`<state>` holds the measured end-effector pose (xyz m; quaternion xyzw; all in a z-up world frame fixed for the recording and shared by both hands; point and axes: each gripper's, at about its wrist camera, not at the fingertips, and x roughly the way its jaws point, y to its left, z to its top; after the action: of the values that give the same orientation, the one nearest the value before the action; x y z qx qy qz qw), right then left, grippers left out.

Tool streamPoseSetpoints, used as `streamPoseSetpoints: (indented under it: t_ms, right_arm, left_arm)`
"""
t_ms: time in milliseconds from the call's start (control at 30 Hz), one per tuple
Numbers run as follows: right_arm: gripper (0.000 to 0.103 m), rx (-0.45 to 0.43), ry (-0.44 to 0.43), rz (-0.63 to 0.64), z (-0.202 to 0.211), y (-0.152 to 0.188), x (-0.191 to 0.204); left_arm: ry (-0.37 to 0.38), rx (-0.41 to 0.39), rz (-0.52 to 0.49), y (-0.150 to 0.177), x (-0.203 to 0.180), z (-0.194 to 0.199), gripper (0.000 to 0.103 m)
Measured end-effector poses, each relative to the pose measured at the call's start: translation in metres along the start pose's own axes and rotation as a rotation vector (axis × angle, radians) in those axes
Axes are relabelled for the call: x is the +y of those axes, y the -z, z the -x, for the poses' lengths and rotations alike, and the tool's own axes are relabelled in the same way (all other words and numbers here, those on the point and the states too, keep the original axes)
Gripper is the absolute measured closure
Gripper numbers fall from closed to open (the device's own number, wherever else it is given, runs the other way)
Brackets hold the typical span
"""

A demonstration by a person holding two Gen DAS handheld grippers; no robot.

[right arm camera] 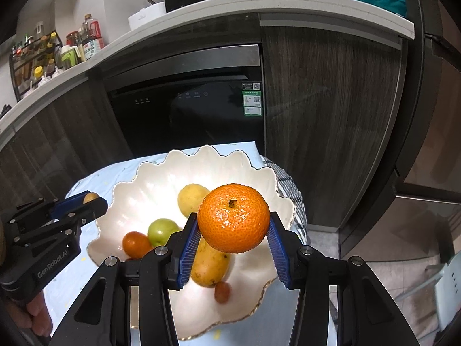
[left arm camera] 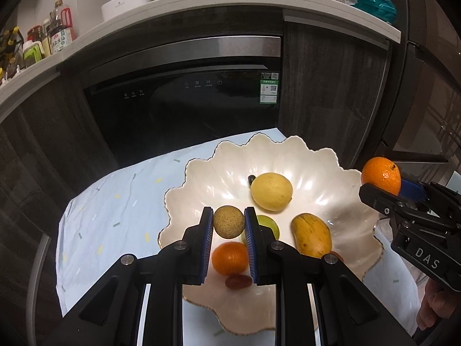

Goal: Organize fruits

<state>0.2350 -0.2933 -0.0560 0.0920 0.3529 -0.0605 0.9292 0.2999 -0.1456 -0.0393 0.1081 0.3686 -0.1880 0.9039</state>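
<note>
A white scalloped bowl sits on a light blue cloth. In it lie a yellow lemon, a green fruit, a small orange, a mango and a red grape. My left gripper is shut on a small brown round fruit above the bowl's near left part. My right gripper is shut on a large orange, held above the bowl's right side. The right gripper also shows in the left wrist view.
A black dishwasher front and dark wood cabinets stand behind the table. A white countertop above carries bottles, a cooker and snack bags. A checked cloth lies under the bowl's right edge.
</note>
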Motion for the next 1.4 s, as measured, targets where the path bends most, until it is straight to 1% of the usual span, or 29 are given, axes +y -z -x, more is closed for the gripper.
streamPoseSetpoints:
  t_ms: [333,600,667,733,833,867,900,933,967,1000,1100,1233,1300,1400]
  right_arm:
    - [0.056,0.035,0.022,-0.021,-0.028,-0.004,-0.002]
    - [0.056,0.070,0.042,-0.035,-0.044,-0.001,-0.007]
    - [0.056,0.077,0.047,-0.041,-0.047,-0.001,-0.009]
    - [0.055,0.084,0.052,-0.046,-0.048,-0.001,-0.010]
    - [0.054,0.088,0.058,-0.048,-0.048,-0.001,-0.010]
    - [0.052,0.089,0.059,-0.046,-0.048,-0.001,-0.010]
    - [0.045,0.082,0.061,-0.047,-0.046,-0.001,-0.010]
    - [0.042,0.072,0.064,-0.046,-0.043,-0.001,-0.010]
    - [0.036,0.060,0.070,-0.044,-0.040,-0.002,-0.009]
    - [0.033,0.052,0.073,-0.043,-0.038,-0.002,-0.008]
    - [0.033,0.035,0.070,-0.042,-0.030,-0.005,-0.007]
    - [0.031,0.020,0.064,-0.040,-0.019,-0.005,-0.004]
    - [0.029,0.010,0.063,-0.041,-0.012,-0.005,-0.002]
    - [0.029,-0.002,0.058,-0.040,-0.002,-0.004,0.001]
  left_arm:
    - [-0.002,0.017,0.019,-0.008,0.009,-0.029,0.081]
    - [-0.004,0.035,0.025,-0.008,0.012,-0.046,0.079]
    - [-0.009,0.035,0.024,-0.007,0.012,-0.049,0.073]
    - [-0.015,0.032,0.027,-0.007,0.012,-0.049,0.063]
    - [-0.023,0.025,0.022,-0.007,0.011,-0.048,0.055]
    - [-0.028,0.022,0.020,-0.008,0.011,-0.046,0.054]
    - [-0.031,0.019,0.019,-0.008,0.011,-0.045,0.053]
    - [-0.032,0.017,0.018,-0.008,0.011,-0.044,0.050]
    - [-0.033,0.015,0.019,-0.008,0.011,-0.042,0.048]
    - [-0.034,0.010,0.021,-0.008,0.012,-0.040,0.045]
    - [-0.042,0.002,0.022,-0.009,0.012,-0.033,0.042]
    - [-0.056,-0.016,0.031,-0.009,0.014,-0.020,0.032]
    - [-0.063,-0.024,0.032,-0.009,0.014,-0.013,0.032]
    - [-0.071,-0.033,0.034,-0.008,0.014,-0.002,0.032]
